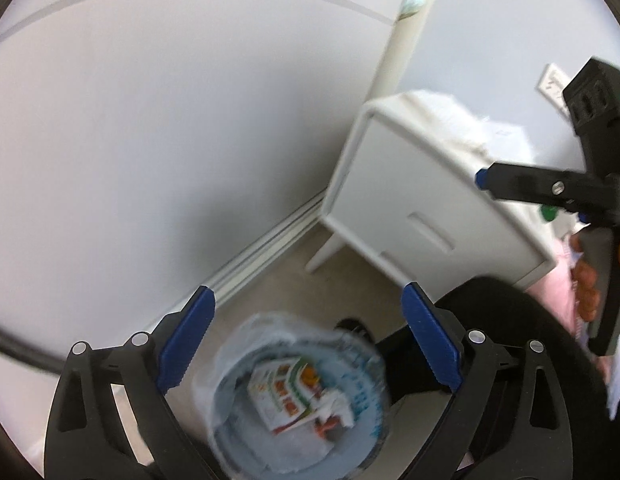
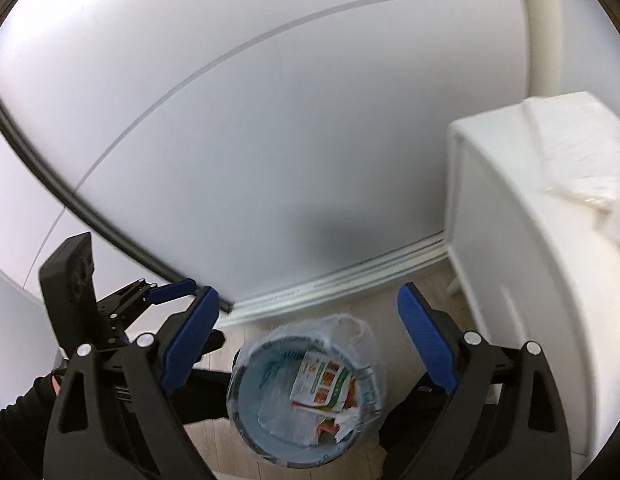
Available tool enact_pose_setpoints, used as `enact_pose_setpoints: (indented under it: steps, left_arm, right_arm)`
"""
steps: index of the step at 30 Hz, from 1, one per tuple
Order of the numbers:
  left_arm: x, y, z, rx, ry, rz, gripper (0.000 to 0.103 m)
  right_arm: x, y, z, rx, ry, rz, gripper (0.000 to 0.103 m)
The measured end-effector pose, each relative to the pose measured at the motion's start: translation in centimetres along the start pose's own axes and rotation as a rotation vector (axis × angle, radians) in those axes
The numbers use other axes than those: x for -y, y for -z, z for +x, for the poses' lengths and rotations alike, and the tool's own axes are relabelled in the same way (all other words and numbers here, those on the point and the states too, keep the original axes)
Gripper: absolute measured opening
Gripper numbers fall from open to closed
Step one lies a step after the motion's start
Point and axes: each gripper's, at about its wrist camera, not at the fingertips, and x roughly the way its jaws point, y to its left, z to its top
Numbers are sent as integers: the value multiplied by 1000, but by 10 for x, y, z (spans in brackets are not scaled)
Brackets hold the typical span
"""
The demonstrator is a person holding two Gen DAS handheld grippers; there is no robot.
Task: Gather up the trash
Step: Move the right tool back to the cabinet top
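A round bin lined with a clear plastic bag (image 1: 246, 436) (image 2: 254, 412) stands on the floor below both grippers. Printed paper wrappers and crumpled trash (image 1: 294, 396) (image 2: 323, 384) lie inside it. My left gripper (image 1: 308, 340) is open and empty, held above the bin. My right gripper (image 2: 308, 338) is open and empty, also above the bin. The right gripper also shows at the right of the left wrist view (image 1: 549, 188). The left gripper also shows at the left of the right wrist view (image 2: 110, 304).
A white nightstand (image 1: 409, 200) (image 2: 529, 260) on legs stands right of the bin, with white cloth or paper on top (image 2: 569, 160). A pale wall with a baseboard (image 2: 349, 284) runs behind. A black cable (image 2: 70, 200) crosses the wall at left.
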Motion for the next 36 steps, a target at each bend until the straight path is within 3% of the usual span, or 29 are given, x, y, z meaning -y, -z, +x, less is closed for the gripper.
enact_pose_setpoints:
  steps: [9, 21, 28, 36]
  left_arm:
    - [71, -64, -1, 66, 90, 139, 93]
    - [157, -124, 34, 70, 217, 280, 97]
    - [200, -153, 67, 40, 326, 307, 97]
    - [234, -161, 114, -34, 385, 346, 97]
  right_arm:
    - [64, -16, -74, 131, 109, 88, 88]
    - [160, -15, -148, 227, 260, 217, 88]
    - [201, -16, -163, 246, 293, 254, 88]
    - [236, -24, -155, 207, 262, 244, 88]
